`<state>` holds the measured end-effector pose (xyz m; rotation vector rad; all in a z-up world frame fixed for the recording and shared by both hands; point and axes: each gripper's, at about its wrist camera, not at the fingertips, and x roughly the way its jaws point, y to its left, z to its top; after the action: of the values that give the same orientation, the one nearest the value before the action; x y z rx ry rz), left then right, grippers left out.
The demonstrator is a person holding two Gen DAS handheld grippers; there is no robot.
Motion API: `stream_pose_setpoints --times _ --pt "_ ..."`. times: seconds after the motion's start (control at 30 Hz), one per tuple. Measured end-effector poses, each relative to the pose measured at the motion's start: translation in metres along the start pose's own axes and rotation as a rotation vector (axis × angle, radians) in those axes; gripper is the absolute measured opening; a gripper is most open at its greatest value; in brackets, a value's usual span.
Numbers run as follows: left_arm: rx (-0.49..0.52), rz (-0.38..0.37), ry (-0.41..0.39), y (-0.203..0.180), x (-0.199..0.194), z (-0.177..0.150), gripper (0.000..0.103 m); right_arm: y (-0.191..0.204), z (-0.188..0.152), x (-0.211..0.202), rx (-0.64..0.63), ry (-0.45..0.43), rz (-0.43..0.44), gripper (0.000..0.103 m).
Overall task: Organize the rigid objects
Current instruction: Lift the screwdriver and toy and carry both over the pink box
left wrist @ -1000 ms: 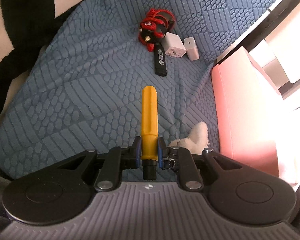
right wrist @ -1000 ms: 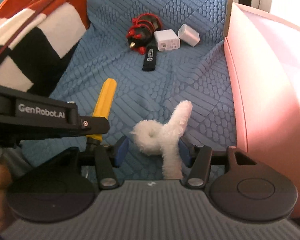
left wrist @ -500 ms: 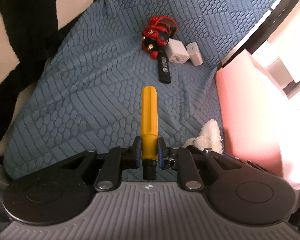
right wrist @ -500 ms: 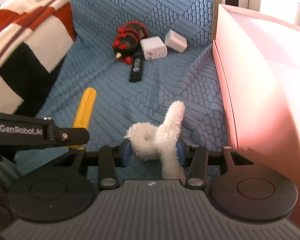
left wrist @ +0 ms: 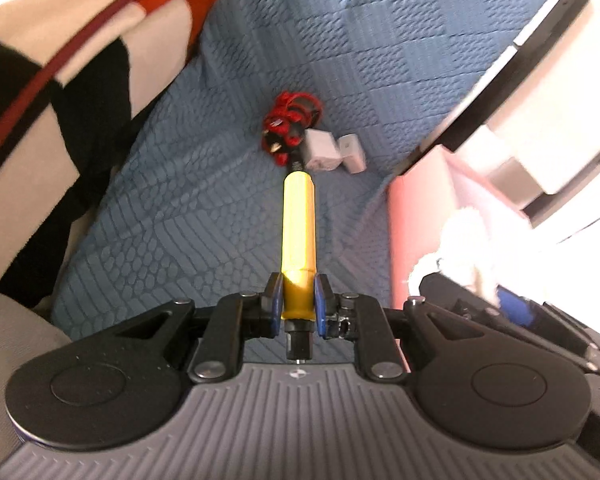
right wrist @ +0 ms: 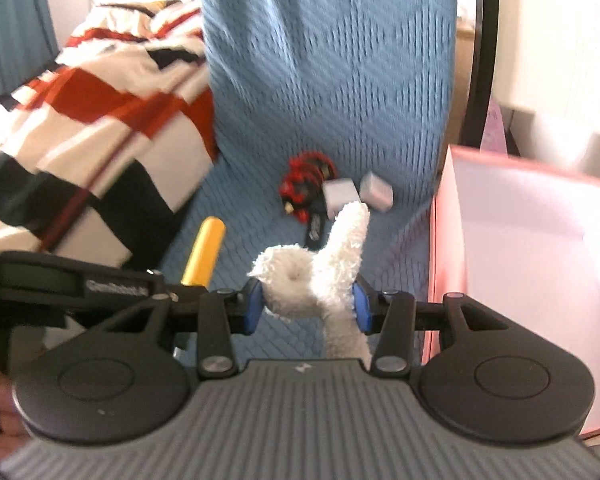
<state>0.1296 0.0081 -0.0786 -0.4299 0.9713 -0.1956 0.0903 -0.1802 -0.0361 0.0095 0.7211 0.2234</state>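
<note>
my left tongs pinch the yellow handle at centre frame; right tongs squeeze the fluffy white thing, raised beside the pink box at right, probably for dropping in.

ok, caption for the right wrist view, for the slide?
Right tool shut on a white fluffy toy, pink box at right, over blue bedspread.

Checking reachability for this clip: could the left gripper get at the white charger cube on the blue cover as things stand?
Probably not yet. The left gripper is shut on the yellow handle, so its fingers are occupied. The path over the blue cover to the white charger cube looks otherwise unobstructed.
</note>
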Motion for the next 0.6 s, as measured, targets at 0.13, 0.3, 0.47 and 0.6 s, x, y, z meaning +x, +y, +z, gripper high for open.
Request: stream_pose_setpoints --times 0.13,0.3,0.47,0.6 --pt "0.016 -0.011 -0.036 -0.017 -0.029 0.001 0.019 0.0 0.012 -0.032 0.002 -0.041 0.001 0.048" --pt "0.02 -0.022 -0.055 -0.031 -0.05 0.001 0.019 -0.011 0.017 -0.061 0.027 -0.066 -0.007 0.048" --pt "0.031 -0.039 -0.053 -0.052 -0.058 -0.003 0.019 -0.028 0.019 -0.087 0.033 -0.094 -0.032 0.048" --pt "0.041 -0.087 -0.029 -0.077 -0.058 -0.004 0.019 -0.049 0.017 -0.104 0.066 -0.111 -0.045 0.048"
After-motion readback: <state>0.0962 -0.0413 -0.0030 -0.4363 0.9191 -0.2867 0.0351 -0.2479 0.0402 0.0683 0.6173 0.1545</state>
